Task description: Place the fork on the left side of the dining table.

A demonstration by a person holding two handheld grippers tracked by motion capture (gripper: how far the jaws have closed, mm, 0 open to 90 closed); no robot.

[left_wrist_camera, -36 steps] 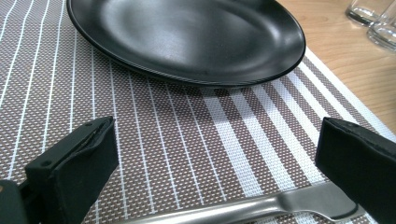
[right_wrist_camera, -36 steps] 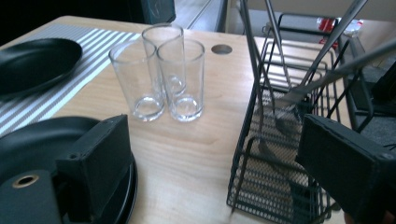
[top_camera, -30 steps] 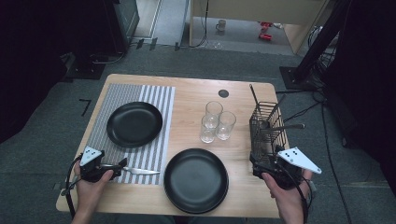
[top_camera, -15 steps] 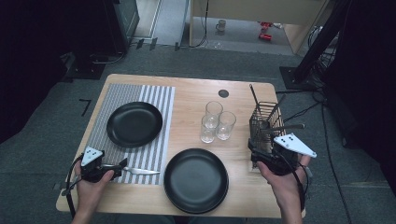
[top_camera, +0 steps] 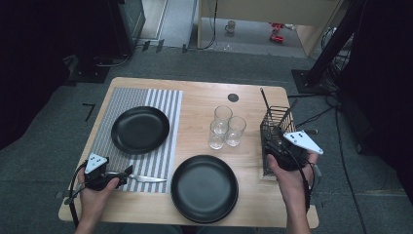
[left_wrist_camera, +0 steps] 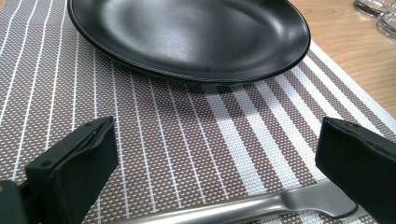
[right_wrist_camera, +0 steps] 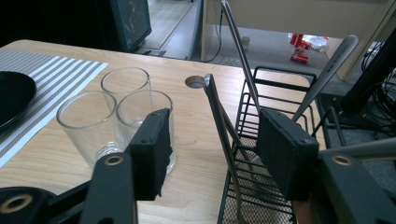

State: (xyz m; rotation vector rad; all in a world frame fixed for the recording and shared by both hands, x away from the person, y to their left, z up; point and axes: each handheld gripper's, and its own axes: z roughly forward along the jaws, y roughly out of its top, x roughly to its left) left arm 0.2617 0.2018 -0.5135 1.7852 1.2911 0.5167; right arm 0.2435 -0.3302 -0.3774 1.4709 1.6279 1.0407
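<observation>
Right now your right claw (right_wrist_camera: 212, 154) stands half open around the handle (right_wrist_camera: 219, 135) of a utensil leaning in the wire caddy (top_camera: 275, 141) at the desk's right edge; its jaws have just been closing, the handle is between them, and the pads do not yet press on it. Your left claw (left_wrist_camera: 219, 182) stands wide open over a knife (left_wrist_camera: 243, 212) lying on the striped mat (left_wrist_camera: 163, 135), just in front of a black plate (left_wrist_camera: 187, 37).

Expect that handle to be stiff, light and slick: thin polished metal that could swivel or slide in flat pads. Take it well below the tip, square across its flat, and lift along its lean so that it does not catch the wires. The knife sits low and flat, so it needs a pinch at its thicker handle.

From the right gripper view you get the handle's place between the pads and three glasses (right_wrist_camera: 116, 112) close by to its left. From the high view you get the layout: a second plate (top_camera: 204, 187) on bare desk (top_camera: 195, 105), both hands well apart.
</observation>
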